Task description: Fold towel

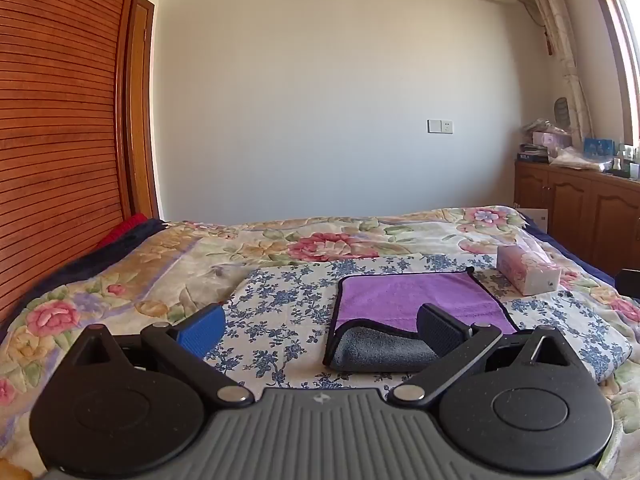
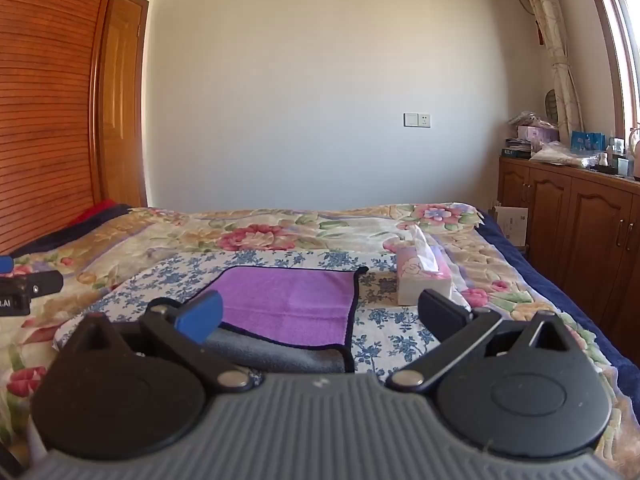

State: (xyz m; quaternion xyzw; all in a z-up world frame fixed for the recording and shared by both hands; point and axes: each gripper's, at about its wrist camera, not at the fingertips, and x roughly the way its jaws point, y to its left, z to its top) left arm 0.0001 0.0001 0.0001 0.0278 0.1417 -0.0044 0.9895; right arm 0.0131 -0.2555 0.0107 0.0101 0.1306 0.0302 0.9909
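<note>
A purple towel (image 1: 420, 300) with a dark border and a grey underside lies folded on a blue-flowered cloth (image 1: 280, 304) on the bed. Its near edge shows the grey layer (image 1: 380, 352). My left gripper (image 1: 320, 328) is open and empty, just in front of the towel's near left corner. In the right wrist view the towel (image 2: 292, 300) lies ahead between the fingers. My right gripper (image 2: 320, 316) is open and empty above the towel's near right corner. The left gripper's body (image 2: 28, 288) shows at the left edge of that view.
A pink tissue box (image 1: 528, 272) stands on the bed right of the towel; it also shows in the right wrist view (image 2: 424, 276). A slatted wooden wardrobe (image 1: 60, 120) stands left. Wooden cabinets (image 2: 580, 232) with clutter line the right wall.
</note>
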